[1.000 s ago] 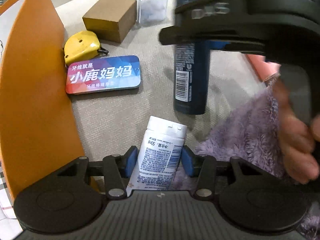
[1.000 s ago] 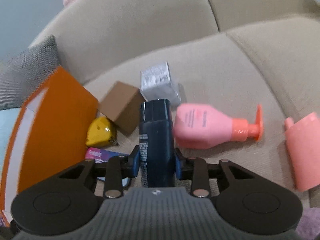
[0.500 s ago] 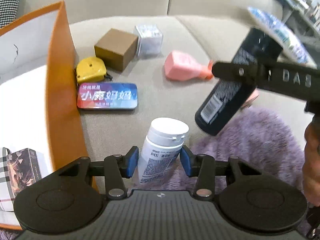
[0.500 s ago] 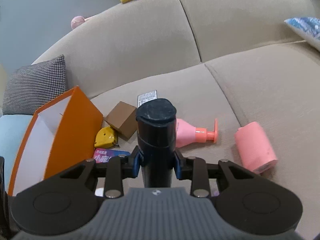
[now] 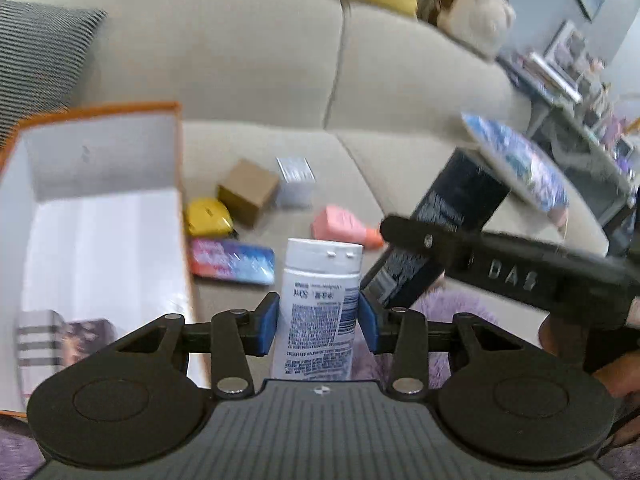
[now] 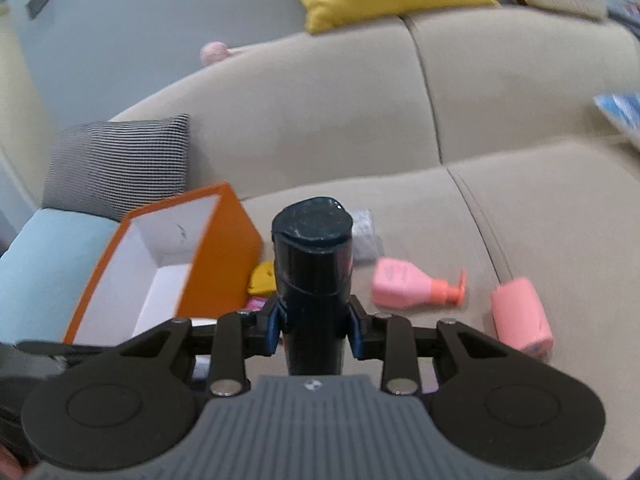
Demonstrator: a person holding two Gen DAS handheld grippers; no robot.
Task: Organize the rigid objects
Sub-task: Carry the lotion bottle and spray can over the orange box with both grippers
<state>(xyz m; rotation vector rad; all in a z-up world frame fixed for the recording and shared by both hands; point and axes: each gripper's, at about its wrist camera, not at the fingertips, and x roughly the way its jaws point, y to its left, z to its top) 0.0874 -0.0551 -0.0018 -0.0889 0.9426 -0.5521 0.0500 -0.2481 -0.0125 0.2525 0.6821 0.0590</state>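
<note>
My left gripper [image 5: 318,322] is shut on a white pill bottle [image 5: 320,300] and holds it upright above the sofa seat. My right gripper [image 6: 314,326] is shut on a dark navy spray can [image 6: 313,280], lifted off the sofa; the can also shows tilted in the left wrist view [image 5: 436,236]. The open orange box [image 5: 100,240] with a white inside stands at the left, and in the right wrist view [image 6: 168,264] too. A patterned item [image 5: 60,336] lies inside it.
On the beige sofa seat lie a yellow tape measure [image 5: 208,218], a brown box [image 5: 248,192], a clear box [image 5: 295,182], a colourful tin [image 5: 232,262], a pink pump bottle [image 6: 416,288] and a pink roll [image 6: 520,318]. A purple fluffy rug [image 5: 440,308] lies below.
Both grippers have risen and tilted up with their bottles. The sofa items look smaller and farther, and the box's inside has come into view.
</note>
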